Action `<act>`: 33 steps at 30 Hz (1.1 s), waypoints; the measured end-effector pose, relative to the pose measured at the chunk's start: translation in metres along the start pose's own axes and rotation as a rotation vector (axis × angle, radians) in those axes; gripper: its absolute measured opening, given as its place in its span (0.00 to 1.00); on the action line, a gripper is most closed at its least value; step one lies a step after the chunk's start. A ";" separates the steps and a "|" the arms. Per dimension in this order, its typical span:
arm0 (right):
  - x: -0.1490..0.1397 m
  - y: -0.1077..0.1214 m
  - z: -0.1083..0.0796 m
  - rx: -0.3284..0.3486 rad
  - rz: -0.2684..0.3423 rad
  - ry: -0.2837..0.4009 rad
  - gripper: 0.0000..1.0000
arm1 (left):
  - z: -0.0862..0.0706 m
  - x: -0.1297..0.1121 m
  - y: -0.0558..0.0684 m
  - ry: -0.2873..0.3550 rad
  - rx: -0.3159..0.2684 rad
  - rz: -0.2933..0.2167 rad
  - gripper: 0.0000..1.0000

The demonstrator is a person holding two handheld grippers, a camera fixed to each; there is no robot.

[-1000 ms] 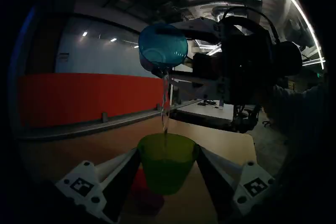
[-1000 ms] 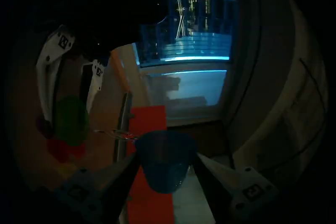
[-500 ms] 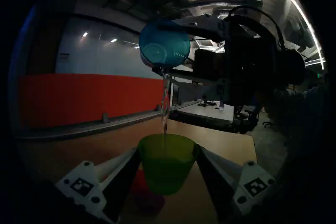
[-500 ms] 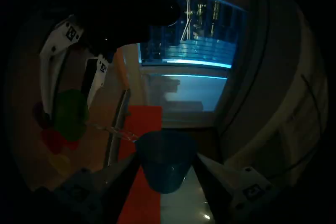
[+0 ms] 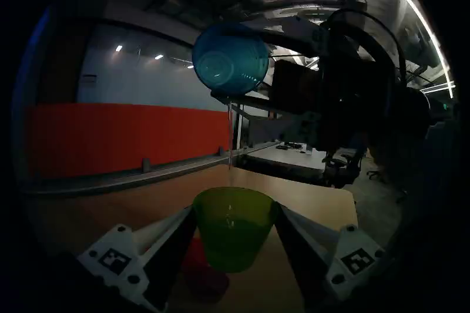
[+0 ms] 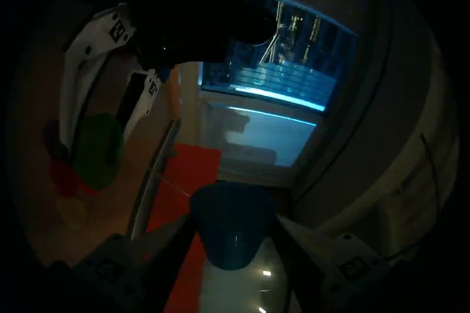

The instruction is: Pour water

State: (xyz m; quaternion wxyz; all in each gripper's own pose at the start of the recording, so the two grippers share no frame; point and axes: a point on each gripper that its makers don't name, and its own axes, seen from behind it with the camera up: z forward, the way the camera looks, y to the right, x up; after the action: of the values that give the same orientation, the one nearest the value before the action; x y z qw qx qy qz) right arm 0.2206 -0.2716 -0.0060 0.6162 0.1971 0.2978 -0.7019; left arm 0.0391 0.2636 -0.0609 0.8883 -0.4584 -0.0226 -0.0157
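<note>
Water [image 5: 229, 137]: a thin thread, falling from the lower lip of the blue cup [image 5: 230, 59] straight into the mouth of the green cup [image 5: 235, 234] beneath it. In the right gripper view the same thread runs from the blue cup's rim towards the green cup farther off.

Blue cup: high above the green one, steeply tipped, clamped between both fingers of the right gripper [image 6: 234, 219].

Green cup: upright, mouth open to the stream, clamped between both fingers of the left gripper [image 5: 235, 213]. It is over the wooden counter [image 5: 311, 195]. I cannot tell whether its base rests on the counter or hangs just above it.

A red thing [image 5: 202, 269] lies low behind the green cup on the counter. The light is too dim to say what it is. The fill level in the green cup is also hard to read, though droplets glint inside it.

Step in hand (judgement): the pour itself, probably near its tail, given how thin the stream is and how far the blue cup is tipped.

Next move calls for:
- Hold the green cup steady under the lip until the thread breaks.
- Then roll the blue cup back upright without swinging it sideways, so that last drips land inside.
- Both grips stay firm throughout.
</note>
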 end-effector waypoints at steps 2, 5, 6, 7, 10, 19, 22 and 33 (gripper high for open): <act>0.003 0.001 0.000 -0.004 -0.016 0.003 0.90 | 0.000 0.000 -0.001 0.002 0.001 0.000 0.89; 0.006 0.001 -0.001 -0.007 -0.031 0.007 0.89 | 0.000 0.000 -0.001 0.004 0.002 -0.003 0.89; 0.007 0.000 -0.001 -0.008 -0.030 0.008 0.89 | 0.000 0.000 -0.001 0.005 0.002 -0.003 0.89; 0.007 0.000 -0.002 -0.008 -0.025 0.010 0.89 | 0.000 0.000 -0.001 0.006 0.002 -0.004 0.89; 0.008 -0.001 -0.003 -0.007 0.012 0.010 0.89 | -0.001 0.001 -0.001 0.008 0.003 -0.004 0.89; -0.006 -0.008 -0.009 0.001 0.276 -0.014 0.89 | -0.005 0.005 -0.002 0.015 0.008 0.001 0.89; -0.012 -0.011 -0.012 0.006 0.401 -0.025 0.89 | -0.007 0.006 -0.003 0.016 0.011 0.002 0.89; -0.010 -0.016 -0.027 0.034 0.870 -0.038 0.89 | -0.011 0.010 -0.007 0.015 0.024 0.018 0.89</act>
State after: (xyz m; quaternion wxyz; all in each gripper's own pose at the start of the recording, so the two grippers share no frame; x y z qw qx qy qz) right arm 0.2041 -0.2453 -0.0169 0.8568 0.3014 0.1640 -0.3850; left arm 0.0488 0.2507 -0.0608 0.8939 -0.4480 -0.0121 -0.0108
